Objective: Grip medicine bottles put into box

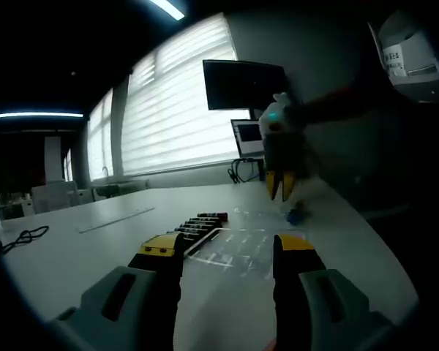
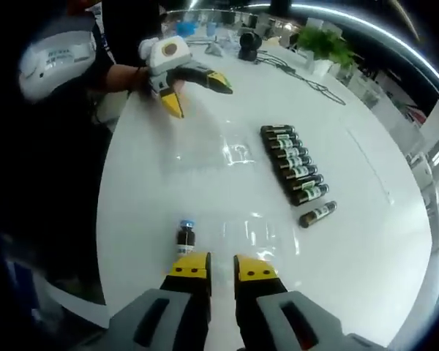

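Observation:
Several dark medicine bottles [image 2: 293,164] lie in a row on the white table, and one more [image 2: 318,213] lies apart from the row's near end. In the left gripper view the row [image 1: 200,224] is just beyond my left gripper [image 1: 227,252], which is open and holds nothing. A clear plastic box [image 1: 238,247] lies flat ahead of it; it is faint in the right gripper view [image 2: 212,153]. A small blue-capped bottle [image 2: 185,235] stands upright just ahead of my right gripper [image 2: 222,267], whose jaws are shut with nothing between them. The right gripper [image 1: 279,191] hangs over the blue-capped bottle [image 1: 296,216]. A hand holds the left gripper [image 2: 197,95] at the table's far side.
The white table [image 2: 366,263] is round-edged, with a person in dark clothes at its left edge [image 2: 58,146]. A second clear plastic piece [image 2: 256,234] lies by the right gripper. A monitor [image 1: 241,84], a laptop and cables [image 1: 22,238] sit at the table's edges. Plants [image 2: 322,40] stand far off.

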